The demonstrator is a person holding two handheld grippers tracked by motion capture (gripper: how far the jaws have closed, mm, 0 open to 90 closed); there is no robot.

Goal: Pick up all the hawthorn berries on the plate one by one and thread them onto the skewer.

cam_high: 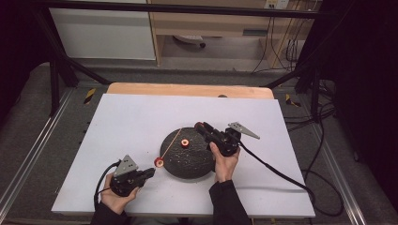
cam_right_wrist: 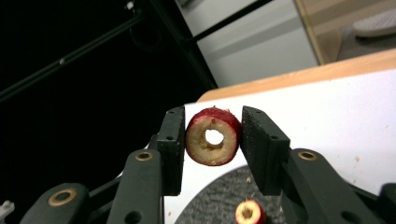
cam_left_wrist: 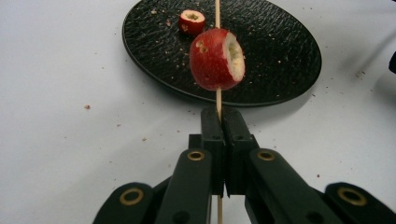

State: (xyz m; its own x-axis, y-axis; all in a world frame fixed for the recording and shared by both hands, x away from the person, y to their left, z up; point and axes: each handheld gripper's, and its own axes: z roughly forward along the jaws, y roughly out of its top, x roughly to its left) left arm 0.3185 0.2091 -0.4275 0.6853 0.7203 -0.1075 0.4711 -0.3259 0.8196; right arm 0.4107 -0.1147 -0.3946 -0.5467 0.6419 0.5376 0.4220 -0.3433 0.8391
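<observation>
A round black plate [cam_high: 197, 161] lies on the white table. My left gripper [cam_high: 151, 172] is shut on a thin wooden skewer [cam_left_wrist: 217, 100] that points over the plate [cam_left_wrist: 280, 51]. One red cored fruit [cam_left_wrist: 217, 59] is threaded on the skewer just beyond the jaws. A second cored fruit [cam_left_wrist: 192, 21] lies on the plate, also seen from above as fruit [cam_high: 185, 143]. My right gripper [cam_right_wrist: 212, 140], raised above the plate's far edge [cam_high: 201, 126], is shut on a third cored fruit [cam_right_wrist: 213, 136], its hole facing the camera. The fruit on the plate [cam_right_wrist: 250, 212] shows below it.
The white table sheet [cam_high: 131, 117] has free room left and behind the plate. A wooden board edge [cam_high: 187, 89] runs along the back. Black frame bars [cam_high: 61, 65] and cables [cam_high: 319, 126] stand beyond the table sides. Crumbs dot the plate and sheet.
</observation>
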